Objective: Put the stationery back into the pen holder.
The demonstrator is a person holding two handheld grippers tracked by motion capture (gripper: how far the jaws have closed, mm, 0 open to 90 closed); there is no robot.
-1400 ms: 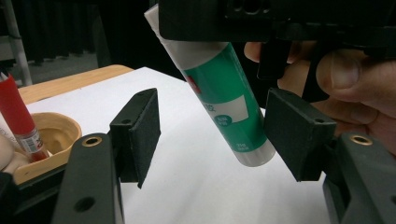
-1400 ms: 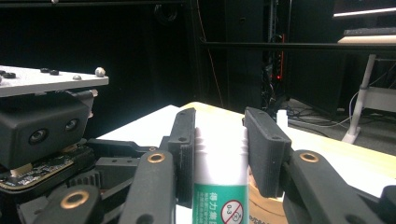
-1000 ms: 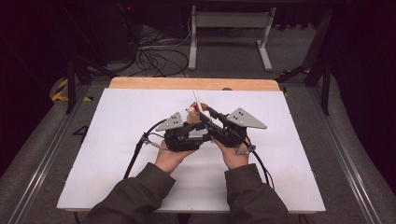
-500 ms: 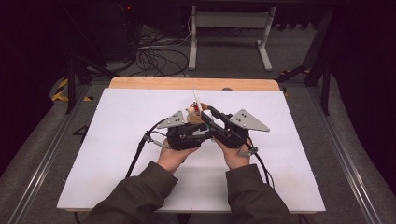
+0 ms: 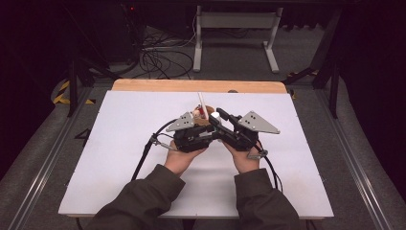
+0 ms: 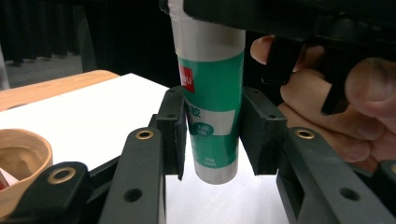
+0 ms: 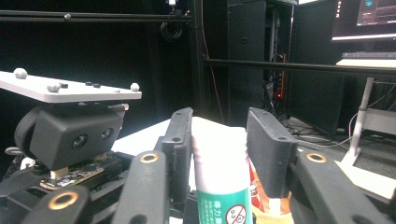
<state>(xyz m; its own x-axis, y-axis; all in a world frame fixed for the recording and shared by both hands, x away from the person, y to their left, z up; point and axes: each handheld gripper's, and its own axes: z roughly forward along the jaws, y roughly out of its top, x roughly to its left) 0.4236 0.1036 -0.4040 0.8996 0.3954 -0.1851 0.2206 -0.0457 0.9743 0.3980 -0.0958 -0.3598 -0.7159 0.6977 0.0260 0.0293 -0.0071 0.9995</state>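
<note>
A green-and-white glue stick hangs upright between the left gripper's two black jaws, which have just been closing on it. The left pad touches the tube's side; a narrow gap shows beside the right pad. The right gripper holds the stick's top, a hand wrapped around its body. A wooden bowl sits at lower left on the white table, whose far edge is bare wood.

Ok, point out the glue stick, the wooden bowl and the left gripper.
glue stick (image 6: 212, 107): left gripper view, green label on its body.
wooden bowl (image 6: 28, 154): left gripper view, its rim.
left gripper (image 6: 212, 140): left gripper view, midway between its fingers.
</note>
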